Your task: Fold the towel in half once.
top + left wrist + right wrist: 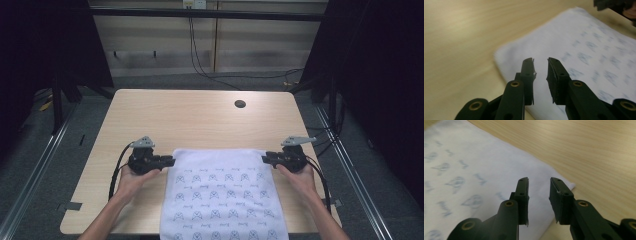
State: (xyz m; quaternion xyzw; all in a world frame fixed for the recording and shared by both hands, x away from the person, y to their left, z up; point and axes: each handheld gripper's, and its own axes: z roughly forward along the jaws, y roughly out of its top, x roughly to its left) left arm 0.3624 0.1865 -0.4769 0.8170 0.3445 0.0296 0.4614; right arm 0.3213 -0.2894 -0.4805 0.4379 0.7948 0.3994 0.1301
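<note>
White cloth (222, 192) with pale blue printed motifs, flat on the table's near half, overhanging its near edge.

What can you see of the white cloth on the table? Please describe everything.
The cloth is white, soft-looking fabric printed with rows of small pale blue figures. It lies flat and smooth on the wooden table, near the person's edge, and its near part runs out of the picture. The left gripper and right gripper are at its two far corners, jaws apart, with nothing pinched between them.

The cloth (224, 192) lies on the table's (200, 117) near edge, between left tongs (170, 161) and right tongs (265, 159).
</note>
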